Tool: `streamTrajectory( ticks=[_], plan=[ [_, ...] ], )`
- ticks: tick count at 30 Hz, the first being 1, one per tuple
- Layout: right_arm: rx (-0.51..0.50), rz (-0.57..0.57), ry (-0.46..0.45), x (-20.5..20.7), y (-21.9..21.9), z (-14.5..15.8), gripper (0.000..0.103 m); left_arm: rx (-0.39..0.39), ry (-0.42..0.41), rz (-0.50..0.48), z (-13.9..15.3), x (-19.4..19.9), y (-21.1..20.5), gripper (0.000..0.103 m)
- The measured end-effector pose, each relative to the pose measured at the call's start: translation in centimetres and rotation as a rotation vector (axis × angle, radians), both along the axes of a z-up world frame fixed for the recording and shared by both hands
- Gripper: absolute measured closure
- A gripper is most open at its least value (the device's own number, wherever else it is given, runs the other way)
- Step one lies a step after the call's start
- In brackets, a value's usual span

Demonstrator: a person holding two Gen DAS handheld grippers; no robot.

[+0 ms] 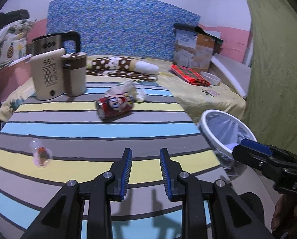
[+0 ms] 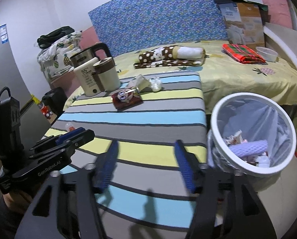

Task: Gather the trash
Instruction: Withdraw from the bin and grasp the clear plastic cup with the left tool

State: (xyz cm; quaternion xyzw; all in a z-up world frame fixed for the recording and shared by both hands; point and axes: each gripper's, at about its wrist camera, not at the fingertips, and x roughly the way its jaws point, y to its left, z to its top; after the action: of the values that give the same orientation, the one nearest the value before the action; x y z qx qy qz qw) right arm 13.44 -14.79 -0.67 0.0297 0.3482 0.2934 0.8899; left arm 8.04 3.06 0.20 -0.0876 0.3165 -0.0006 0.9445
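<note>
Lying on its side mid-way up the striped mat (image 1: 88, 123), the red soda can (image 1: 114, 107) has its long axis running across the stripes' direction, top end facing left. Crumpled wrappers (image 1: 126, 90) sit just behind it; a small clear bottle (image 1: 41, 154) lies blurred near the left edge. Left gripper (image 1: 145, 159) and right gripper (image 2: 146, 155) both hover released, grasping nothing. The lined white bin (image 2: 252, 135) beside the mat holds trash

Steel kettle (image 1: 48, 43) behind cream jug (image 1: 46, 75), polka-dot cloth (image 1: 116, 67), cardboard box (image 1: 194, 49), white bowl (image 1: 210, 78)
</note>
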Motion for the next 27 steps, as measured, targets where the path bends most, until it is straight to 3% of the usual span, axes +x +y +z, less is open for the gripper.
streamTrajectory(
  ticks=[9, 14, 27],
  plan=[
    [-0.014, 0.03, 0.004, 0.7, 2.4, -0.2, 0.037, 0.016, 0.017, 0.12, -0.7, -0.3, 4.9, 0.074],
    [-0.018, 0.036, 0.015, 1.2, 3.4, -0.5, 0.037, 0.024, 0.028, 0.191, -1.4, -0.6, 7.9, 0.064],
    [-0.046, 0.061, 0.037, 2.6, 6.5, -1.1, 0.037, -0.004, 0.103, 0.313, -4.6, 0.0, 14.5, 0.059]
  ],
)
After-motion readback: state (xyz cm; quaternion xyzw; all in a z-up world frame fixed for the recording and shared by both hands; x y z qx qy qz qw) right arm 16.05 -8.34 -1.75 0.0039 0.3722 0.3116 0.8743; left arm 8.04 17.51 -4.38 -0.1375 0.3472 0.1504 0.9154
